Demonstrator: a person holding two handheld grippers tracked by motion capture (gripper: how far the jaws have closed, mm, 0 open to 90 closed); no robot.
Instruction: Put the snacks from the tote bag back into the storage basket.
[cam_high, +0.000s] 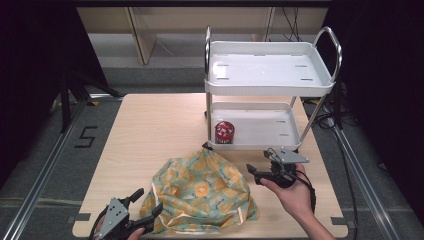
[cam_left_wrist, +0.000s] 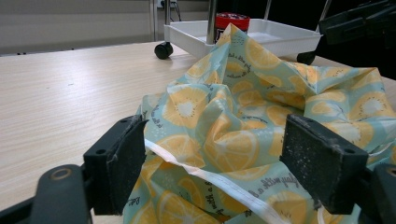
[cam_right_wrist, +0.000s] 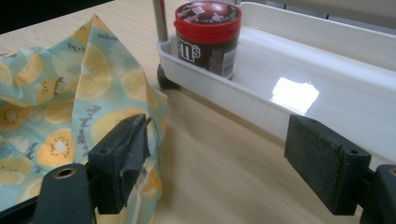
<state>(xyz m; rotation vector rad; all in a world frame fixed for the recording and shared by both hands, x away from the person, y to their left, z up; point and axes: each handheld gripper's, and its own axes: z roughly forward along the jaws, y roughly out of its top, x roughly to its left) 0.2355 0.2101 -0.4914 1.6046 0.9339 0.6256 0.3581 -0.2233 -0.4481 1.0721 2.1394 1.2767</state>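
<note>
My left gripper (cam_high: 142, 209), fingers spread, straddles the near-left hem of the lemon-print bag (cam_high: 202, 192) crumpled on the surface (cam_high: 150, 130). My right gripper (cam_high: 260, 172), released, hovers by its far-right edge. Nothing gripped yet; the candy jar (cam_high: 224, 132) sits on the cart (cam_high: 270, 82).

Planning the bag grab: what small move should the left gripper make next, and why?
Probably close the left gripper: its jaws stand open on either side of the white-piped hem of the crumpled lemon-print fabric bag, so closing should pinch that edge.
</note>
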